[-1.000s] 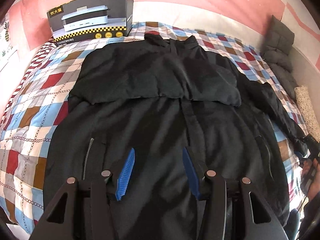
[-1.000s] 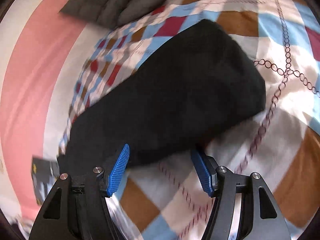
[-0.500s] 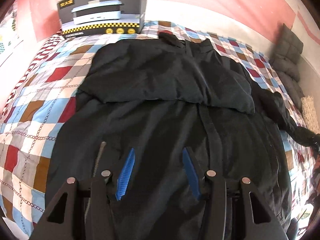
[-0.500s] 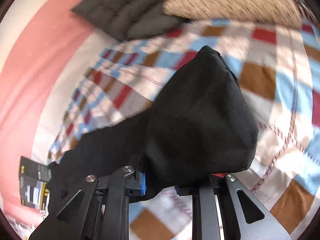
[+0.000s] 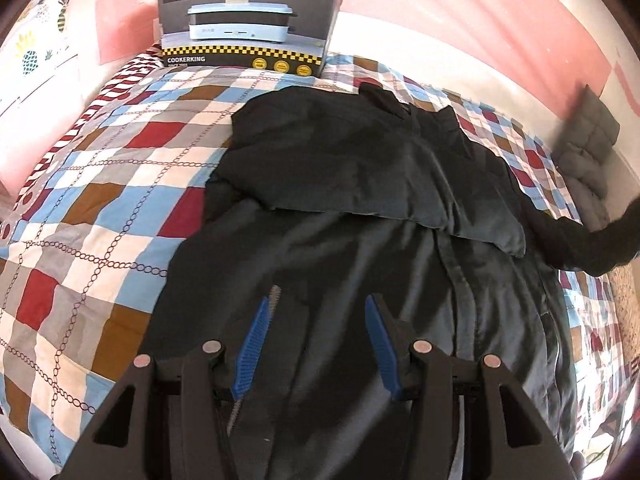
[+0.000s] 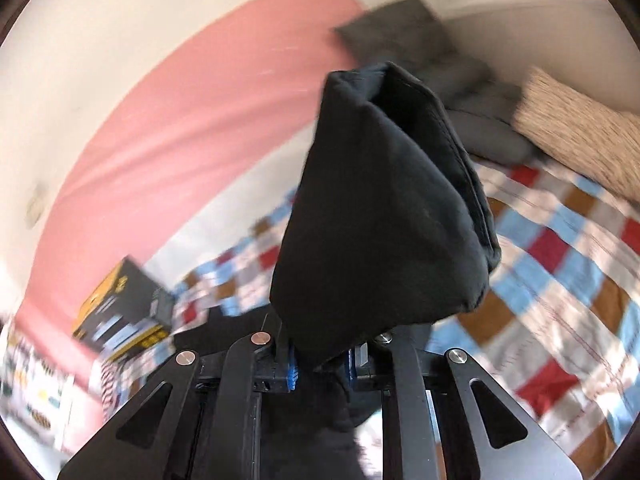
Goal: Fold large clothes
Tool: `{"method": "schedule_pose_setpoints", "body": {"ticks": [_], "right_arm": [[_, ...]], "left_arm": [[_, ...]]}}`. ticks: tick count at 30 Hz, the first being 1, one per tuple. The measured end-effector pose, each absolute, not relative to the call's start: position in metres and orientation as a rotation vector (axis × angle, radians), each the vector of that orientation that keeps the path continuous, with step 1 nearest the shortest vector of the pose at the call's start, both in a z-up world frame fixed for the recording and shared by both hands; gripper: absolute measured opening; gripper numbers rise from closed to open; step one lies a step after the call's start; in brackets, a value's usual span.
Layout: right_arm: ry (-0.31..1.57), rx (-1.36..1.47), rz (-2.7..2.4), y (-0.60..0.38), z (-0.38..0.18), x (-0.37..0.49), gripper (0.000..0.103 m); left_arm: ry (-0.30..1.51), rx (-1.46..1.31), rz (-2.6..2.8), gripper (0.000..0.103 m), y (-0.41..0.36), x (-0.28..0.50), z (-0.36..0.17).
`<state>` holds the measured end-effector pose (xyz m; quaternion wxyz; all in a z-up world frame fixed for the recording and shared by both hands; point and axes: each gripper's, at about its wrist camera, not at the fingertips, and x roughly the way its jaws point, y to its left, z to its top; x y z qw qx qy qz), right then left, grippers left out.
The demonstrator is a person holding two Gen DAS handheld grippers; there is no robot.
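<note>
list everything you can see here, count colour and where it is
jacket: 1, black, spread flat on the bed
sleeve: 1, black, lifted off the bed, clamped in the right gripper
quilt: 1, checked red, blue, brown and white, covers the bed
box: 1, black with yellow trim, far end of the bed against the wall
cushion: 1, grey, far right by the wall
pillow: 1, beige, beside the cushion
wall: pink and white
left gripper: blue pads, open over the jacket
right gripper: blue pads, shut on the sleeve
</note>
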<state>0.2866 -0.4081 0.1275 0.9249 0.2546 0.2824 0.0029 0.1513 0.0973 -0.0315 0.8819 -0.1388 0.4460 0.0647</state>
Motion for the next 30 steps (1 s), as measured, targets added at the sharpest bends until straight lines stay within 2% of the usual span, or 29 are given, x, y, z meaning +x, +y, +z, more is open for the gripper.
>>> {"method": "schedule_pose_setpoints", "body": {"ticks": [7, 14, 24, 30], "right_arm": [[0.599, 0.423, 0.226, -0.308, 0.148, 0.310, 0.016], [0.697, 0.347, 0.405, -0.208, 0.124, 0.331, 0.015], [0.952, 0.172, 0.515, -0.088, 0.022, 0.353, 0.016], [1.082, 0.083, 0.486, -0.056, -0.036, 0.359, 0.021]], "left_arm": [[0.934, -0.325, 0.164, 0.051, 0.120, 0.151, -0.041], [0.928, -0.346, 0.186, 0.051, 0.140, 0.152, -0.048], [0.908, -0.381, 0.214, 0.051, 0.169, 0.149, -0.052], [0.917, -0.389, 0.225, 0.051, 0.176, 0.148, -0.058]]}}
